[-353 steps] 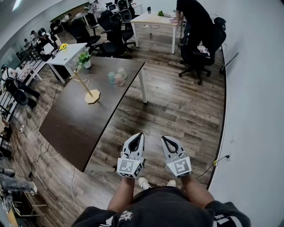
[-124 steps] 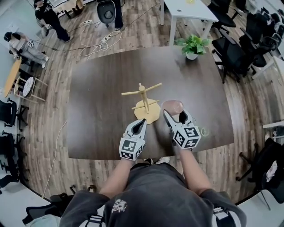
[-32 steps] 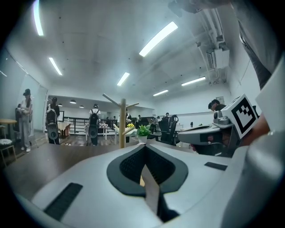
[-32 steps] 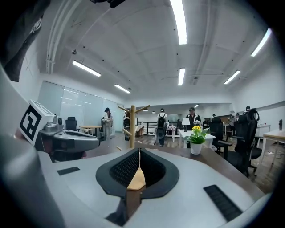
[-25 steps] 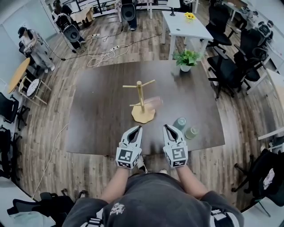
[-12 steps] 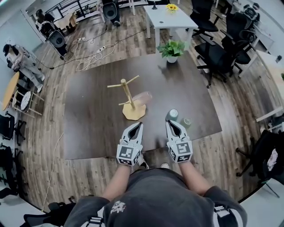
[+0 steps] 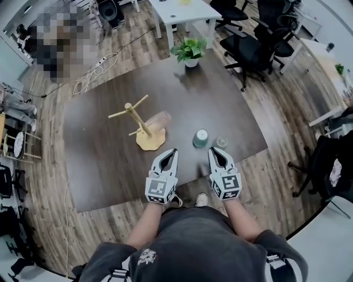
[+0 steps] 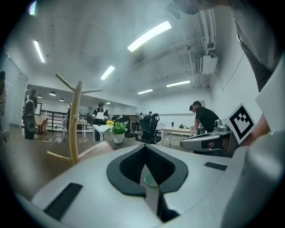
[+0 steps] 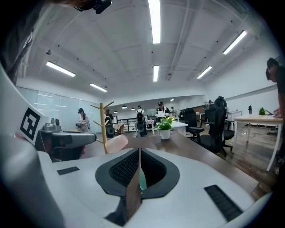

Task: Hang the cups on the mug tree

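The wooden mug tree [image 7: 139,125] stands on the dark table [image 7: 99,160], left of middle. A pink cup [image 7: 160,118] hangs on its lower right peg. A green cup [image 7: 201,137] stands upside down near the table's front edge, with a clear cup [image 7: 221,143] just right of it. My left gripper [image 7: 172,152] and right gripper [image 7: 213,150] hover side by side over the front edge, both shut and empty, and the green cup sits just beyond and between them. From the left gripper view the tree [image 8: 75,120] and pink cup [image 8: 95,149] stand ahead to the left.
A potted plant [image 7: 190,52] stands at the table's far edge. Black office chairs [image 7: 248,44] crowd the far right and a white table [image 7: 182,14] lies beyond. The table's right corner and wooden floor [image 7: 276,137] are close to my right gripper.
Both grippers have shifted right along the table's front edge, still shut. The tree now lies further left, and the green cup sits straight ahead between them.
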`<state>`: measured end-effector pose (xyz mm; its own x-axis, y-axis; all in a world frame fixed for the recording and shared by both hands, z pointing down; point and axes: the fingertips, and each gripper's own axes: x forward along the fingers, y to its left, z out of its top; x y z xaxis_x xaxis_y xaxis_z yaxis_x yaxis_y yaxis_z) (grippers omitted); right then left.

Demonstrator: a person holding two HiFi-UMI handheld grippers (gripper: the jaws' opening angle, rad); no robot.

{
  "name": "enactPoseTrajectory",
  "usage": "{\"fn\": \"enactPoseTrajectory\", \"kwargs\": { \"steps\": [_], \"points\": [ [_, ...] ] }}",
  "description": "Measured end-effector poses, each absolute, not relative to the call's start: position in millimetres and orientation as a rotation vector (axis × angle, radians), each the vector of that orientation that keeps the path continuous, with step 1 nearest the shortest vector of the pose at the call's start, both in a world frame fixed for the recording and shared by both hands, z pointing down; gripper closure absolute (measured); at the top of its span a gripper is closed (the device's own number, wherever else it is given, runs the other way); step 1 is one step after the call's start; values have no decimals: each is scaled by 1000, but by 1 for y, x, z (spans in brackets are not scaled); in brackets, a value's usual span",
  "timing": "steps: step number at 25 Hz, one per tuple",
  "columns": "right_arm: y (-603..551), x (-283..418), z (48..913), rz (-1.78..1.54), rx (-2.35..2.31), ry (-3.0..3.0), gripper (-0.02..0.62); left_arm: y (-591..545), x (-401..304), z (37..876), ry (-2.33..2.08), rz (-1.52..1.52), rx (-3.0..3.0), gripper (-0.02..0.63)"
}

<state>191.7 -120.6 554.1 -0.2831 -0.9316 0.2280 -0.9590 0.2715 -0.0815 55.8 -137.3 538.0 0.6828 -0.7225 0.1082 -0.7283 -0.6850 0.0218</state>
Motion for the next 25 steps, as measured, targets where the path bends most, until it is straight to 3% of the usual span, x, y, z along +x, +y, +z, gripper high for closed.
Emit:
{"fn": "enactPoseTrajectory", "kwargs": {
  "steps": [12,13,15,17,25],
  "points": [
    [-122,237,588,320,1918,-2173,559,-159,114,561,-1058,170,2850,606],
    [-121,240,592,323,1922,-2157,540,-158,120,565,-1034,176,2856,606],
    [-120,246,600,340,1931,-2124,441,-156,129,572,-995,190,2864,606],
    [-121,253,608,346,1952,-2085,398,-156,138,577,-960,208,2884,606],
    [-129,276,646,438,1982,-1986,304,-154,151,603,-916,264,2861,606]
  ]
}}
